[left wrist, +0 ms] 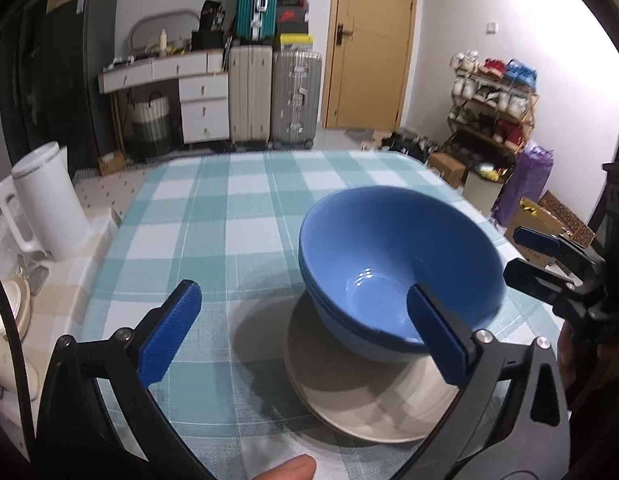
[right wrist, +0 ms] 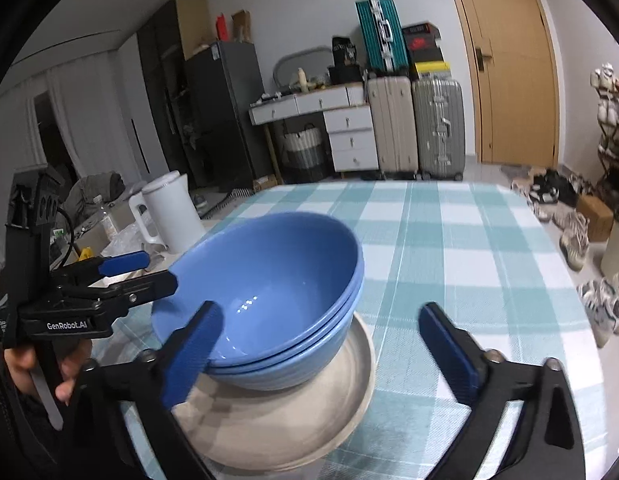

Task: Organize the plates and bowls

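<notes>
- Blue bowls [left wrist: 389,252] sat nested in a stack, at least three rims showing one inside the other in the right wrist view [right wrist: 269,280].
- That stack rested on a beige plate [left wrist: 373,408], set toward the plate's far side so the near part of the plate lay bare [right wrist: 293,420].
- Plate and bowls stood on a table [left wrist: 213,208] covered with a teal-and-white checked cloth [right wrist: 469,248].
- Left gripper [left wrist: 305,332] had its jaws spread wide; they held nothing. Its right finger [left wrist: 437,336] stood in front of the bowls' near rim, its left finger [left wrist: 169,332] out over the cloth, well clear of the stack.
- Right gripper [right wrist: 321,356] was likewise spread wide and held nothing. Its left finger [right wrist: 193,360] overlapped the near side of the bowl stack in the picture; whether it touched I could not tell. Its right finger [right wrist: 449,352] hung over bare cloth.
- Each gripper showed in the other's camera, one on either side of the bowls, with a hand [right wrist: 33,368] around the left one's handle.
- White kettle [left wrist: 45,204] stood at the table's left edge, apart from the dishes.
- Suitcases [right wrist: 413,128], a set of drawers [left wrist: 201,108] and a wooden door [left wrist: 369,44] lined the far wall.
</notes>
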Available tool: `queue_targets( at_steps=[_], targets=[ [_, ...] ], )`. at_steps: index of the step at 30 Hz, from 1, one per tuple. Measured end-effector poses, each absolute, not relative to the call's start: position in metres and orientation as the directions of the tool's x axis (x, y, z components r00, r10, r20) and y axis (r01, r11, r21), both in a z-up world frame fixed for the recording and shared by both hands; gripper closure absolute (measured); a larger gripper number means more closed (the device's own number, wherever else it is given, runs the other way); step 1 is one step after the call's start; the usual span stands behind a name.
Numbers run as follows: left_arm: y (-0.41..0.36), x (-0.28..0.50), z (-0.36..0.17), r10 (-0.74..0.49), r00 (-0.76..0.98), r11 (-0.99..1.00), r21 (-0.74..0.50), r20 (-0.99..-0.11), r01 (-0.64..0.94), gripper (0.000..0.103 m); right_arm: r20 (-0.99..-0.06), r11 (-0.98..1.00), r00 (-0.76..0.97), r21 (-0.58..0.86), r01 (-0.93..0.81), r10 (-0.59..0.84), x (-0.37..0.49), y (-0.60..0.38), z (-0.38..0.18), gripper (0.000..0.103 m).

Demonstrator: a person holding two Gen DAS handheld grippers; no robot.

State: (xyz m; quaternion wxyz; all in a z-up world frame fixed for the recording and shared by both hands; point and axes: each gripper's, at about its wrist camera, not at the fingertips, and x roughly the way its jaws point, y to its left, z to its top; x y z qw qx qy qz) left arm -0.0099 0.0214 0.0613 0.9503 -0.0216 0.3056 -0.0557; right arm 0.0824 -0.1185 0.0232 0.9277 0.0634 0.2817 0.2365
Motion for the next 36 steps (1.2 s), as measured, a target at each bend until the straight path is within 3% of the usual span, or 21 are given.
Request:
queue_targets(
  at_steps=[6,17,36],
  targets=[
    [0.033,-0.041,0.063,-0.136,0.839,0.991,-0.076,-0.527,0.113,0.001,-0.442,0.861,0.741,0.201,-0.467,0.505,0.065,-0.127,0.023,0.001],
    [0.051,-0.056,0.03,-0.173,0.849,0.984,-0.125,-0.499,0.127,0.001,-0.473,0.848,0.716,0.15,-0.509,0.514,0.047,-0.133,-0.007,0.001],
    [0.039,-0.054,0.0,-0.173,0.875,0.983,-0.024,-0.452,0.182,0.001,-0.329,0.833,0.767,0.168,-0.527,0.551,0.023,-0.158,-0.015,0.0]
  ],
)
